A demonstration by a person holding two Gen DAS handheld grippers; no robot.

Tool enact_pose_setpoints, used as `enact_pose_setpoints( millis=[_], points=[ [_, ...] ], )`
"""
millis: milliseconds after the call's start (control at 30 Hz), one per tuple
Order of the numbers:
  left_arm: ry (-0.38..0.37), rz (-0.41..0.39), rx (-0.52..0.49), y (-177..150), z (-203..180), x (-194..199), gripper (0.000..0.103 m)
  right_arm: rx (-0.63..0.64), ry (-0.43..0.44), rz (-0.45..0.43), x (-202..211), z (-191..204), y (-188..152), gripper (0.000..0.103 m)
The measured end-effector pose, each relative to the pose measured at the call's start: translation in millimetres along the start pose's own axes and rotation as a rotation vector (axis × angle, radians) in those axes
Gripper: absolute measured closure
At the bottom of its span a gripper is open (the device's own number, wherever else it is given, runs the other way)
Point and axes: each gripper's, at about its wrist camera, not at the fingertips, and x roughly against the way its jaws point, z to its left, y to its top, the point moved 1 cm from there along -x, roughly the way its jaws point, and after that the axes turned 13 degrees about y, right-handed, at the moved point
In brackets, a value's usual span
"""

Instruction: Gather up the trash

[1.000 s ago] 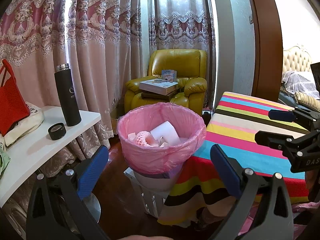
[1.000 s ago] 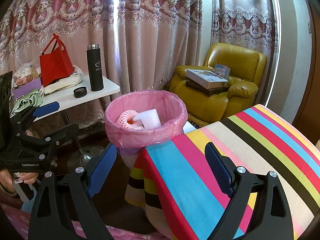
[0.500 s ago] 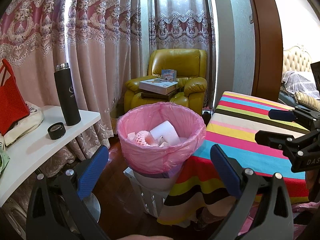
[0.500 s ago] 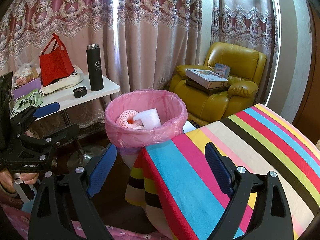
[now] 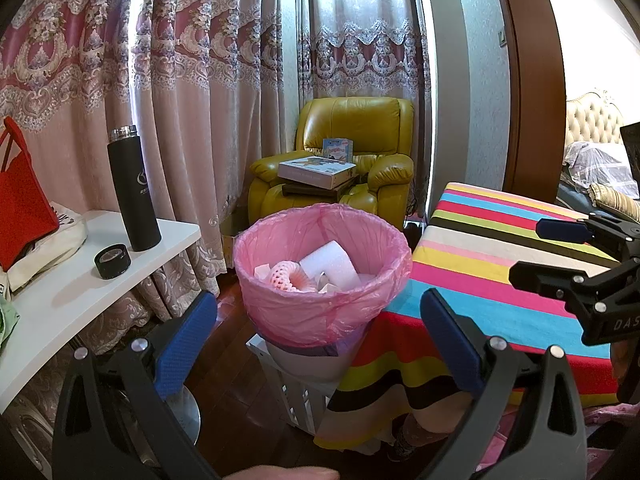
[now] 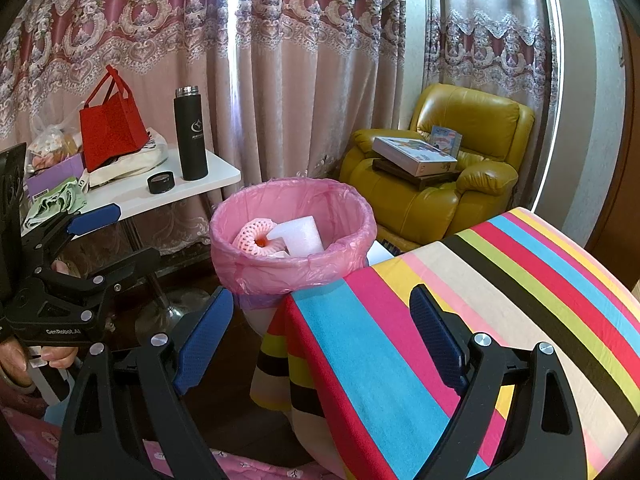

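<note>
A bin lined with a pink bag [image 5: 320, 312] [image 6: 294, 268] stands at the corner of the striped table [image 5: 500, 264] [image 6: 500, 280]. Inside lie a pink foam net [image 5: 282, 274] [image 6: 252, 236] and a white foam roll [image 5: 330, 266] [image 6: 298, 234]. My left gripper [image 5: 318, 344] is open and empty, facing the bin from just in front. My right gripper [image 6: 320, 332] is open and empty over the table's near corner. Each gripper shows at the edge of the other's view, the right one in the left wrist view [image 5: 560, 256] and the left one in the right wrist view [image 6: 104, 236].
A white side table [image 5: 80, 292] [image 6: 200, 186] holds a black flask [image 5: 132, 188] [image 6: 191, 132], a tape roll [image 5: 112, 255] [image 6: 161, 182] and a red bag [image 6: 110, 120]. A yellow armchair [image 5: 352, 172] [image 6: 452, 168] with boxes stands by the curtains.
</note>
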Motion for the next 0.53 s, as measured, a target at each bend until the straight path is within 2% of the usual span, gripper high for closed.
enact_pose_setpoints(
  millis=[200, 267, 333, 533],
  points=[
    [-0.007, -0.004, 0.001, 0.0, -0.4, -0.5, 0.005, 0.000, 0.002, -0.001, -0.3, 1.6, -3.7, 0.018],
    [0.036, -0.016, -0.024, 1.0, -4.0, -1.3, 0.005, -0.002, 0.000, -0.003, 0.1, 1.2, -3.3, 0.018],
    [0.046, -0.012, -0.050, 3.9, -8.4, -3.3, 0.005, -0.016, -0.008, -0.009, 2.9, -2.4, -5.8, 0.018],
    [-0.034, 0.070, -0.092, 23.5, -44.5, -15.7, 0.005, -0.098, -0.084, -0.025, 38.7, -40.6, -21.2, 0.018]
  ],
)
